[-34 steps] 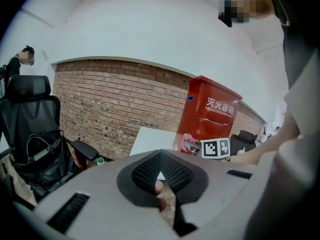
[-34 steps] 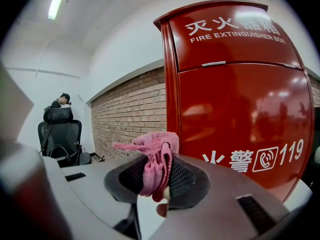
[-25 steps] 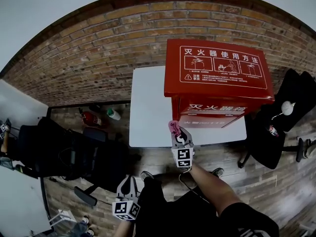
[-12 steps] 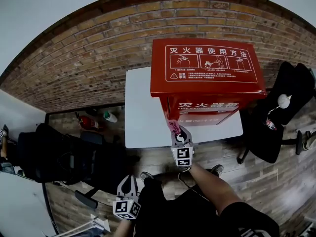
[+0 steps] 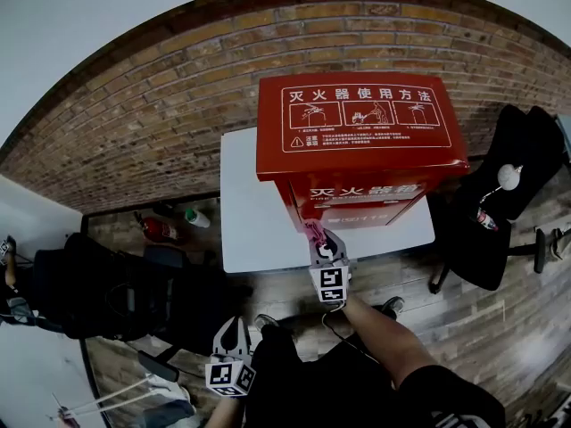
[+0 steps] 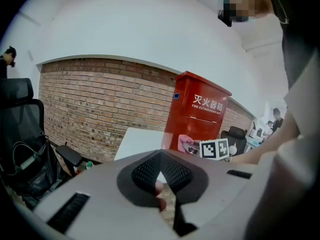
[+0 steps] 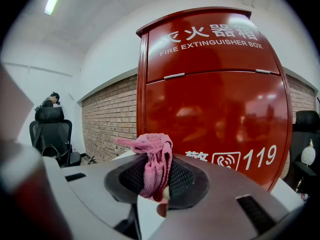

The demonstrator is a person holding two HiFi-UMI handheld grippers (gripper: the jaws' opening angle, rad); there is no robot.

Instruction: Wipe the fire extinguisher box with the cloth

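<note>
The red fire extinguisher box (image 5: 357, 136) stands on a white table (image 5: 254, 226) against the brick wall. It fills the right gripper view as a tall glossy red front (image 7: 215, 99). My right gripper (image 5: 315, 237) is shut on a bunched pink cloth (image 5: 312, 230), just short of the box's lower front left corner. The cloth (image 7: 155, 161) hangs between the black pads of the right gripper (image 7: 156, 178). My left gripper (image 5: 234, 325) hangs low by my legs, away from the table, shut on nothing. The left gripper view shows the box (image 6: 200, 114) and the cloth (image 6: 186, 143) beyond it.
Black office chairs (image 5: 107, 283) stand left of the table. On the floor beside them lie a red extinguisher (image 5: 159, 228) and a green-capped bottle (image 5: 196, 217). Another chair draped in black (image 5: 508, 194) stands to the right. A person (image 7: 50, 101) is far off on the left.
The box and table have slid left and closer in the head view. The pink cloth in my right gripper now sits nearer the box's lower front corner. My left gripper has stayed put.
</note>
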